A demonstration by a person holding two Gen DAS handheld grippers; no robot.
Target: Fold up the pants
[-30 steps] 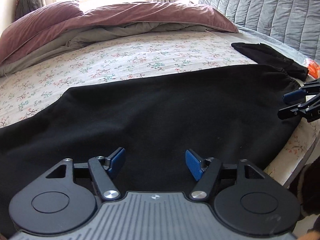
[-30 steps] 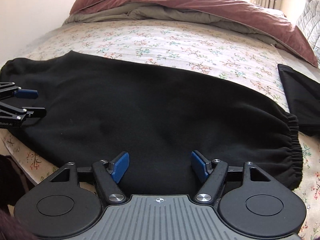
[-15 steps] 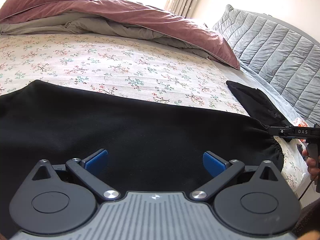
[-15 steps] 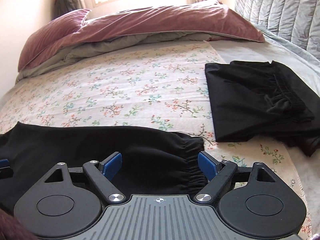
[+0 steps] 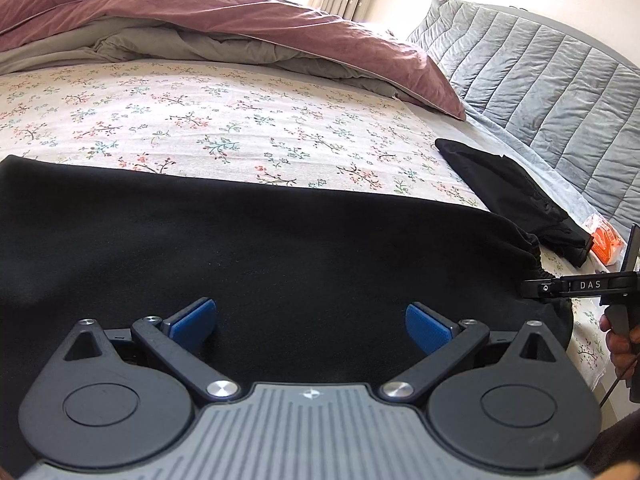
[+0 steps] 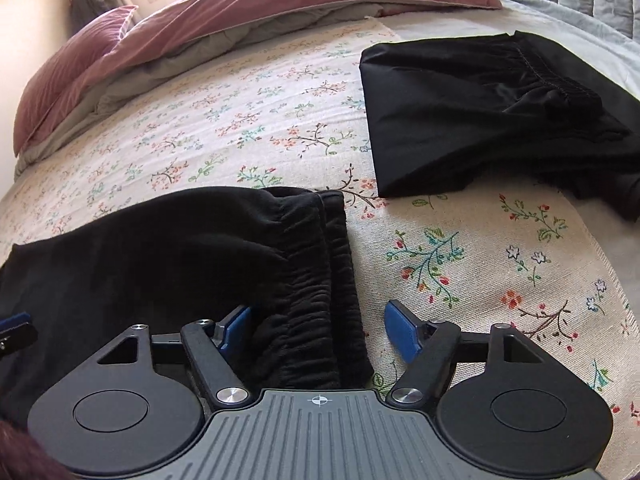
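Left wrist view: the left gripper hangs over the pants with its jaws spread wide and nothing between the blue pads, which stand clear of the cloth. The pants lie flat across the near part of the bed, reaching from the left edge of the picture to an elastic cuff on the right. At that cuff the right gripper comes in from the right edge, with a hand on its grip below. Beyond the cuff lies a folded black garment, and just beside it an orange packet. A mauve duvet is heaped at the far side, with a grey quilted headboard on the right. Right wrist view: the right gripper straddles the gathered cuff, its jaws closing; the left pad is at the cloth, the right pad is still apart over the floral sheet, so nothing is clamped. The pants run off to the left. The folded garment sits farther back on the right, apart from the cuff.
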